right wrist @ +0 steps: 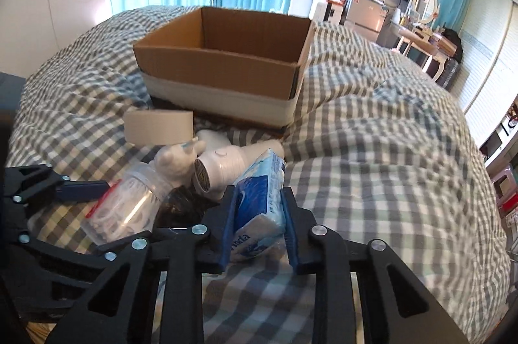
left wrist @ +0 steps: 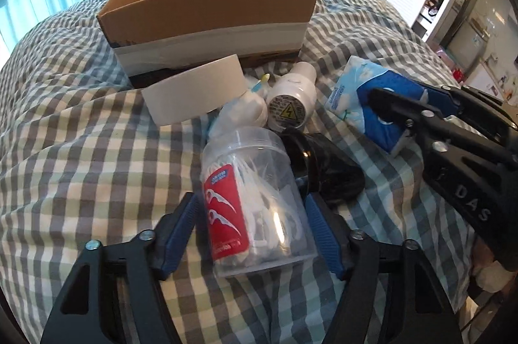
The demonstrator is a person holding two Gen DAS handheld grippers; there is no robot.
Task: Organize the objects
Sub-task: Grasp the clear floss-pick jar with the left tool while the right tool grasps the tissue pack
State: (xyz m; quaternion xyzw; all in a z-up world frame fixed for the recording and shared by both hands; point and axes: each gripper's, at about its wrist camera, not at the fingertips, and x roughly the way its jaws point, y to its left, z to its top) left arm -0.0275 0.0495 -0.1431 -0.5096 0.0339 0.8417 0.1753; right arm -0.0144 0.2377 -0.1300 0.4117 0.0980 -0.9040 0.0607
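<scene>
The left tool [left wrist: 251, 230] straddles a clear jar of floss picks [left wrist: 255, 201] lying on the checked bed [left wrist: 81, 169], its blue pads just beside the jar walls; contact can't be told. The right tool [right wrist: 259, 227] is clamped on a blue tissue pack [right wrist: 259, 201]. Behind the clutter stands an open cardboard box [left wrist: 207, 13], bare quilt on both sides
</scene>
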